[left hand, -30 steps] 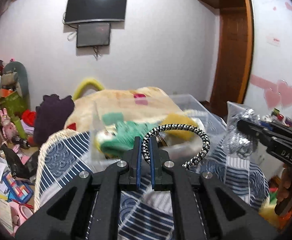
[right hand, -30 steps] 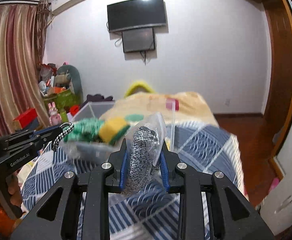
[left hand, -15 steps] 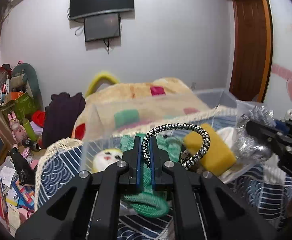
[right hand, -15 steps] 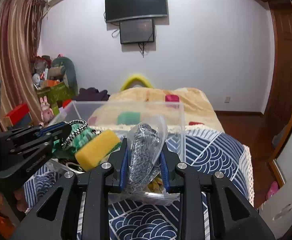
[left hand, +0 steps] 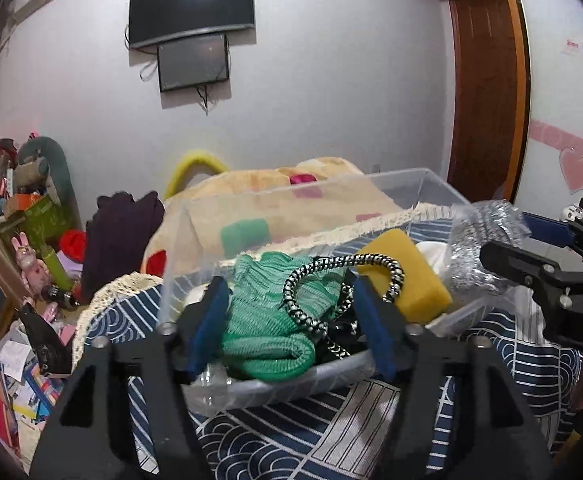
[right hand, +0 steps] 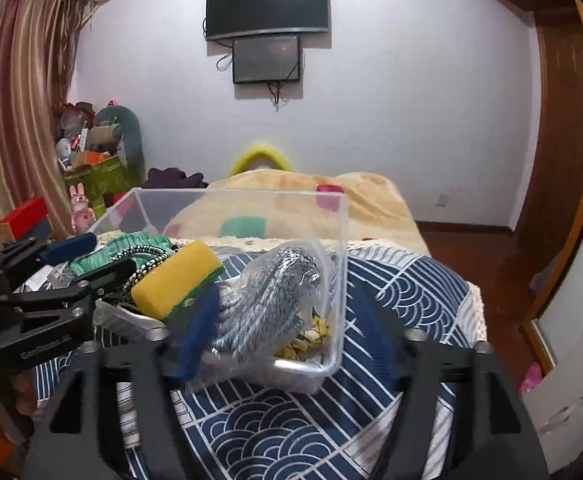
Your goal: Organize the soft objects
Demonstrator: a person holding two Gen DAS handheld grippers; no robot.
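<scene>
Covering the bed, a blue wave-patterned cloth point(right hand: 391, 280) carries the clear bin point(right hand: 341, 264).

Clear bin point(left hand: 423, 184): top open, approach from above. Walls stand on all sides; the near rim point(right hand: 311, 368) is low.

Bin interior, crowded: green knit point(left hand: 267, 320) on the left; black-and-white cord point(left hand: 331, 280) looped over it; yellow sponge point(left hand: 403, 276) in the middle; bagged grey item point(right hand: 267, 304) against the right wall.

Left gripper point(left hand: 291, 328): fingers spread, straddling knit and cord at the near rim.

Right gripper point(right hand: 287, 328): fingers spread either side of the bag.

Bedspread point(right hand: 407, 284): bare to the right of the bin and in front of it.
</scene>
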